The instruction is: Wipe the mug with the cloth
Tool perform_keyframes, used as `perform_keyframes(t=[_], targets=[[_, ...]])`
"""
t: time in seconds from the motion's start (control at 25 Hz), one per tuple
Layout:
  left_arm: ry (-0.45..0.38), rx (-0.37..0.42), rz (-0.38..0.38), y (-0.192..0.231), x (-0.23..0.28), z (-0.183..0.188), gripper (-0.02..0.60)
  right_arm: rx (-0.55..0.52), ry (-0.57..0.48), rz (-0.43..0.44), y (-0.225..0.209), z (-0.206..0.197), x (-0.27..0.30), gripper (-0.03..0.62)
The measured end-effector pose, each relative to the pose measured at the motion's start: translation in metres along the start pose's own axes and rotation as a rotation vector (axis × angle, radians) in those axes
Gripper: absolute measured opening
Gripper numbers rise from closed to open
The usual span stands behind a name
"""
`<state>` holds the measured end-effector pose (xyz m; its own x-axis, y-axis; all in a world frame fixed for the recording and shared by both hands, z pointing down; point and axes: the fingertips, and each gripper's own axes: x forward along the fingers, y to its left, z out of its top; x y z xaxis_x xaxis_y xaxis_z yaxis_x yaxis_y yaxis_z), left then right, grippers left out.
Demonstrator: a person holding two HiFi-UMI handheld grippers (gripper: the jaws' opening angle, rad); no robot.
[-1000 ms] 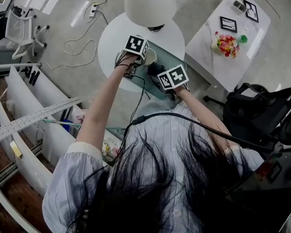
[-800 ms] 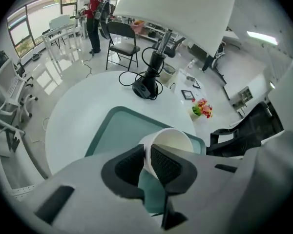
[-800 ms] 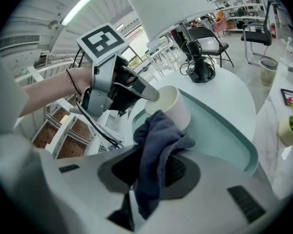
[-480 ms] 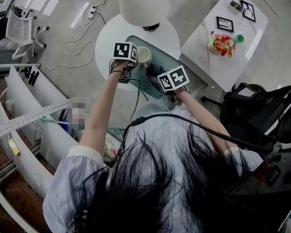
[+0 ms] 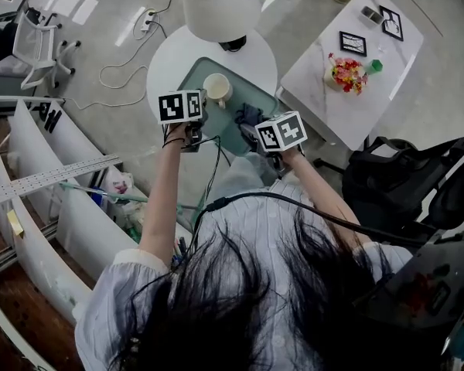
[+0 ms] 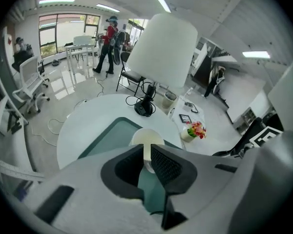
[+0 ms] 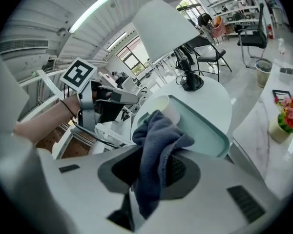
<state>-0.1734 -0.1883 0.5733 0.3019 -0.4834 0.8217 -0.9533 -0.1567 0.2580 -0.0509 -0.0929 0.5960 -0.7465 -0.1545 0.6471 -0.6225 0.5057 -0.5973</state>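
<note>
On the round white counter, upper middle of the head view, lies a green tray. A cream mug stands upright at the tray's upper left part, its mouth facing up and showing only a pale inside.

Just left of the mug and slightly lower in the frame hangs the left tool. Its jaws are a narrow slit apart and grip nothing (the mug shows through the slit, beyond the tips, with the tray below it).

The right tool is at frame centre in the head view, at the tray's lower right part. Its jaws are clamped on a dark blue cloth, which bunches up above the tips and hangs below them. In the right gripper view the cloth's top fold overlaps the mug's lower edge. Whether they touch cannot be told, though the head view shows them a little apart.

A white-shaded lamp stands at the counter's far edge, top centre. To the upper right is a rectangular white counter with a pot of flowers and a framed picture. A white chair and a loose cord are on the floor at upper left.
</note>
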Motion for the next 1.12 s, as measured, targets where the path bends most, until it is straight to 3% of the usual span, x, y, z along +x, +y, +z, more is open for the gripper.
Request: perform_keyframes(t=[0.16, 0.4, 0.72, 0.92, 1.12], targets=[[-0.065, -0.145, -0.047, -0.023, -0.020, -0.032, 0.052, -0.051, -0.007, 0.015, 0.008, -0.007, -0.019, 0.094], [-0.161, -0.271, -0.050, -0.063, -0.052, -0.077, 0.052, -0.118, -0.007, 0.053, 0.021, -0.025, -0.045, 0.094], [-0.264, -0.327, 0.020, -0.107, -0.086, -0.127, 0.049, -0.251, 0.046, 0.085, 0.032, -0.069, -0.074, 0.094], [-0.305, -0.339, 0.045, -0.135, -0.104, -0.166, 0.049, -0.277, 0.054, 0.097, 0.033, -0.096, -0.090, 0.094], [-0.318, -0.420, 0.078, -0.149, -0.123, -0.214, 0.048, -0.281, 0.077, 0.129, 0.044, -0.124, -0.100, 0.094]])
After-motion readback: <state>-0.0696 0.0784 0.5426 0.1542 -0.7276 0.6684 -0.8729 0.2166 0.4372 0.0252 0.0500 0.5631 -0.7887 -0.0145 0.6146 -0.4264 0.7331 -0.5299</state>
